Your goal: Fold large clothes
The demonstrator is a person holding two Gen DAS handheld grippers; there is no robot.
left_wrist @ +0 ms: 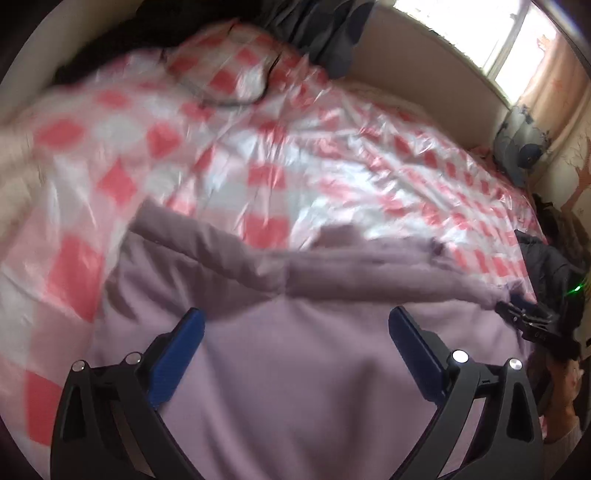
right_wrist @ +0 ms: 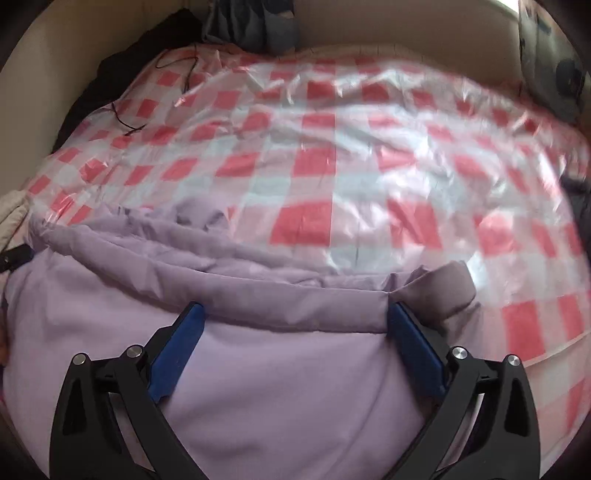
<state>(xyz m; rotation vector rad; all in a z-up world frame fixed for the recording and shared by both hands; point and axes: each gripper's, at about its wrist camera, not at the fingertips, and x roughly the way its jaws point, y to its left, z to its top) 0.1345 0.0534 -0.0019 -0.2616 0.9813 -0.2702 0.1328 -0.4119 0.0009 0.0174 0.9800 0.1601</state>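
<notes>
A large lilac garment (left_wrist: 295, 369) lies on a bed covered with a pink, red and white checked plastic sheet (left_wrist: 258, 155). Its far edge is rolled into a thick fold (left_wrist: 332, 273). My left gripper (left_wrist: 295, 321) is open and empty just above the smooth lilac cloth. The right gripper shows at the garment's right end (left_wrist: 524, 317) in the left wrist view. In the right wrist view the same garment (right_wrist: 277, 387) fills the foreground over the checked sheet (right_wrist: 332, 147). My right gripper (right_wrist: 295, 314) is open, its blue fingers (right_wrist: 406, 325) beside the folded edge (right_wrist: 295, 295).
Dark clothes (left_wrist: 325, 33) hang at the bed's far side against a beige headboard (left_wrist: 424, 74). A black bag (left_wrist: 546, 266) lies at the right edge of the bed. A window (left_wrist: 491, 33) and curtain are at the upper right. A thin black cable (right_wrist: 122, 118) lies on the sheet.
</notes>
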